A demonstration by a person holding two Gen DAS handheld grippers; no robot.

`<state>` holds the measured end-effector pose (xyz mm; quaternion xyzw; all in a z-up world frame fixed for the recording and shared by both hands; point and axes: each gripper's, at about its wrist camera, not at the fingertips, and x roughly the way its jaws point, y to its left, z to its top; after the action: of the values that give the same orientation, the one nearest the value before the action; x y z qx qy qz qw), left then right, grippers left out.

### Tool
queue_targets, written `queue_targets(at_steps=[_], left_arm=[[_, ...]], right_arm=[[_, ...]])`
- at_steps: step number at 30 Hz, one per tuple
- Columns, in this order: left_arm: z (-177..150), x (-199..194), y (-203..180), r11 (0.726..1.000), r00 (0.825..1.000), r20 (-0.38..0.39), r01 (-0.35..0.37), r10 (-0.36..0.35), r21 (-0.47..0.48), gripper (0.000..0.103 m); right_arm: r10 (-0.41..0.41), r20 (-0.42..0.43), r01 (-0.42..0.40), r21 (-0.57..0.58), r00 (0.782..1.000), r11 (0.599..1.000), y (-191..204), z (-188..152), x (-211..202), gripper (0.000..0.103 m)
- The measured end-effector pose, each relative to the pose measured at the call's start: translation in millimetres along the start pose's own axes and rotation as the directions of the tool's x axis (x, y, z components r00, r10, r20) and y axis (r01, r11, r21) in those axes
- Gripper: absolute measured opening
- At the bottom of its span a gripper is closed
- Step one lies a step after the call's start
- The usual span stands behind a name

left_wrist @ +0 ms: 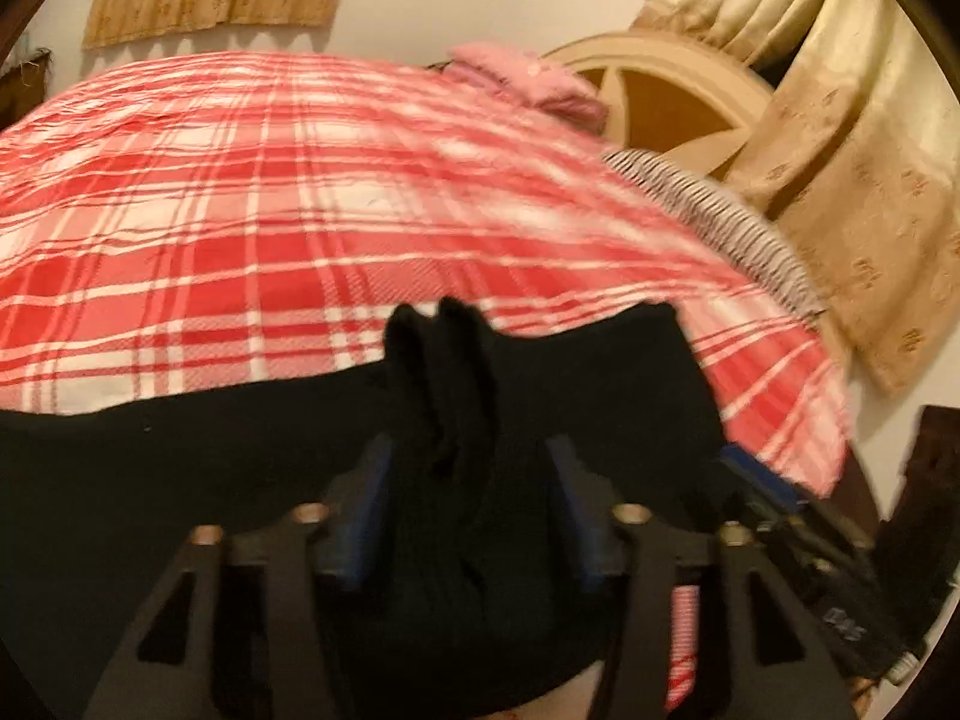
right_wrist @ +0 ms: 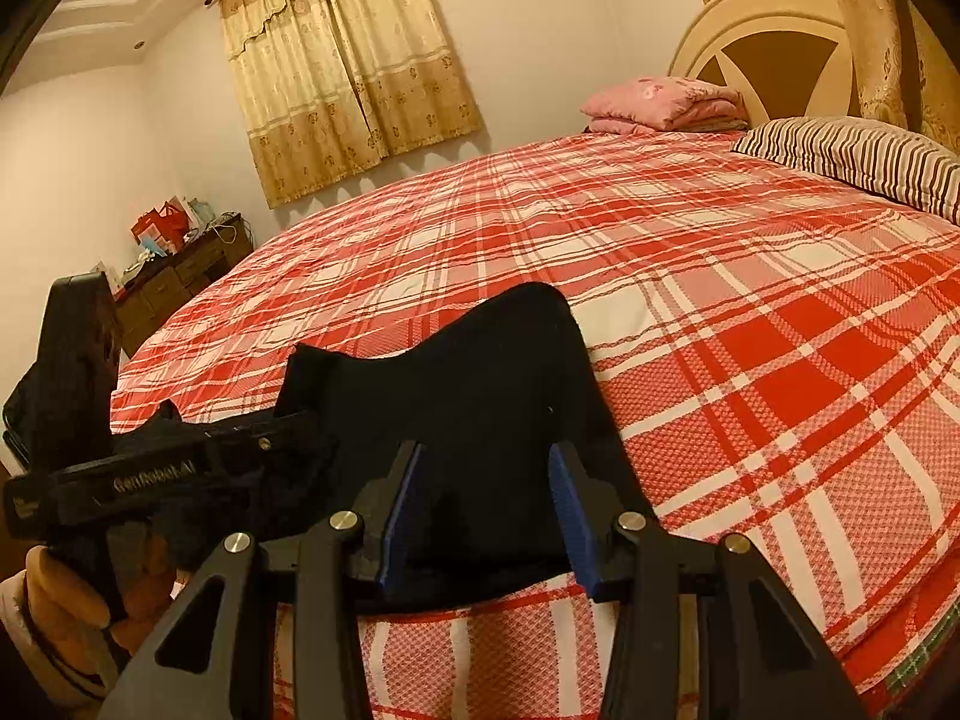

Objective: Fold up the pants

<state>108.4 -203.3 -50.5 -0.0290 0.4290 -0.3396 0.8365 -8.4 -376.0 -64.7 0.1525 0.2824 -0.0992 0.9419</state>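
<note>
Black pants (left_wrist: 456, 396) blurred, folds indistinct

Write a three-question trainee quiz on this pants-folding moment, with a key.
1. True or false: the black pants lie on a plaid bedspread.
2. What sits by the headboard? A) folded pink blanket B) laptop C) shoes
3. Fill in: bunched black cloth stands up between the left gripper's ____.

Key: 1 true; 2 A, the folded pink blanket; 3 fingers.

Dim warm light, fisheye-warped, left blurred
</note>
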Motion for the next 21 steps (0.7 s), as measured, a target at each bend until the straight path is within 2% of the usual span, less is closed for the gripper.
queue_targets(at_steps=[1,2,4,5,6,7,9,12,16,18,21], left_arm=[[0,4,6,0.999,1.000,-0.003,-0.005,0.005,-0.032,0.070],[0,5,11,0.997,1.000,0.008,0.019,-0.018,-0.070,0.070],[2,5,13,0.995,0.999,0.008,0.047,-0.046,-0.087,0.067],[3,5,13,0.994,0.997,0.002,0.072,-0.072,-0.080,0.041],[3,5,12,0.989,0.992,-0.003,0.122,-0.122,-0.080,0.022],[3,4,12,0.984,0.987,-0.010,0.158,-0.160,-0.084,0.012],[2,3,11,0.973,0.977,0.000,0.211,-0.212,-0.090,0.012],[4,-8,8,0.965,0.970,0.028,0.244,-0.242,-0.094,0.012],[8,-36,18,0.956,0.959,0.082,0.278,-0.270,-0.094,0.012],[6,-47,25,0.959,0.962,0.088,0.266,-0.258,-0.097,0.012],[-3,-56,42,0.979,0.983,0.072,0.178,-0.172,-0.101,0.012]], right_arm=[[0.000,0.000,0.000,-0.001,1.000,1.000,0,0,0,0.045],[-0.001,0.000,0.001,-0.001,1.000,1.000,0,0,0,0.045],[-0.001,0.001,0.001,0.001,1.000,1.000,0,-1,0,0.045],[-0.002,0.007,0.002,0.000,1.000,1.000,0,-1,0,0.045],[-0.002,0.007,0.002,0.000,1.000,1.000,0,-1,0,0.045],[-0.003,0.014,0.004,-0.001,1.000,1.000,1,-2,-1,0.045],[-0.014,0.032,0.015,-0.014,0.999,1.000,3,-3,-4,0.045],[-0.024,0.056,0.027,-0.045,0.998,0.999,8,-1,-9,0.045],[0.029,0.101,-0.022,-0.067,0.994,0.998,18,6,-25,0.045],[0.038,0.103,-0.031,-0.070,0.994,0.997,21,7,-27,0.045],[0.071,0.083,-0.065,-0.080,0.994,0.995,30,7,-25,0.045]])
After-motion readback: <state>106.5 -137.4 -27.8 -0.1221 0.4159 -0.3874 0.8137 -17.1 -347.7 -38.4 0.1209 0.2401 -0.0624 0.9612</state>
